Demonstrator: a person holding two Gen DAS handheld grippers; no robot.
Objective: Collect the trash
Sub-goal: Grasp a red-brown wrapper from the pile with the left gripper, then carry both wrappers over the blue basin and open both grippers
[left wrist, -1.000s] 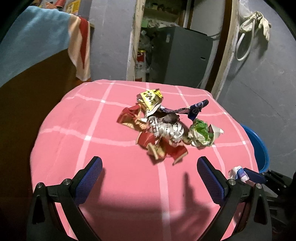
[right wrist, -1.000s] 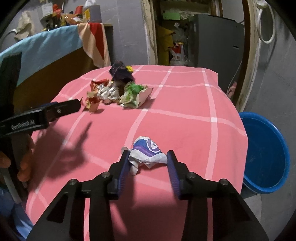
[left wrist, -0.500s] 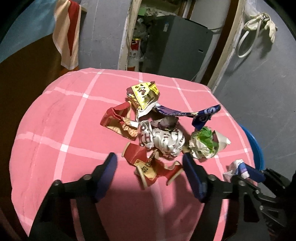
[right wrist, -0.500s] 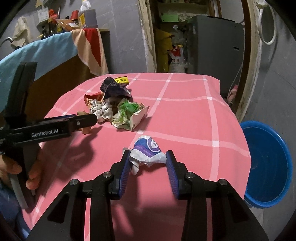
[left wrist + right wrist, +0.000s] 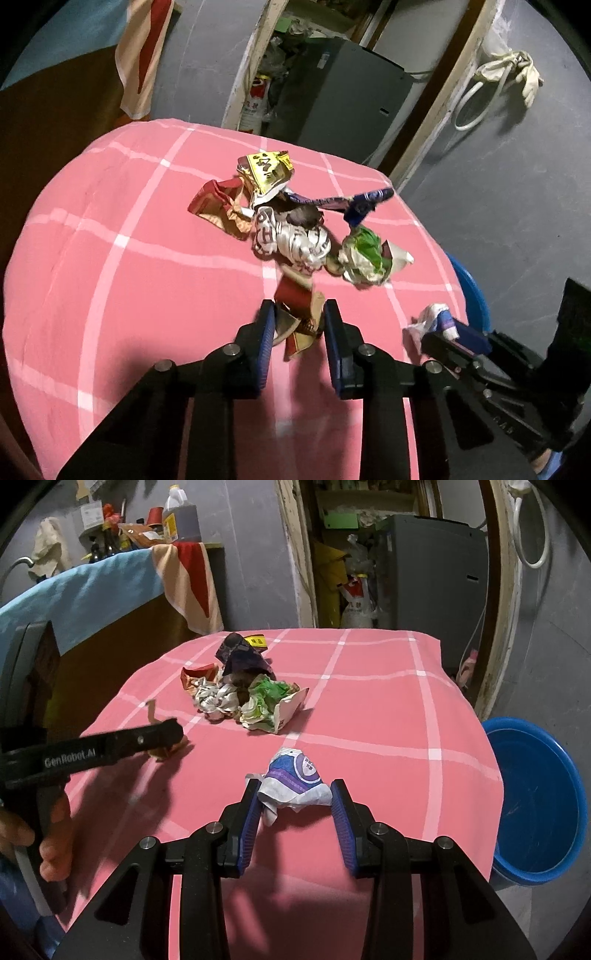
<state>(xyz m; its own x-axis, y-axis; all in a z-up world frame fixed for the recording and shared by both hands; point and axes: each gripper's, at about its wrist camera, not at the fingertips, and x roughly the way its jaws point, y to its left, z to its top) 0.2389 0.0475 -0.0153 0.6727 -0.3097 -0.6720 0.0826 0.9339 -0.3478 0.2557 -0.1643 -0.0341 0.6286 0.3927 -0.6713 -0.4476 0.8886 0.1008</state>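
1. On the pink cloth [image 5: 129, 295], the left gripper [image 5: 299, 325] clamps a red wrapper [image 5: 295, 314] beside the trash pile [image 5: 295, 229].
2. Right gripper [image 5: 293, 805] grips a purple-white wrapper [image 5: 295, 779]; blue tub [image 5: 535, 797] stands nearby.

Both wrist views close above table [image 5: 110, 258], facing shared trash pile [image 5: 240, 694]
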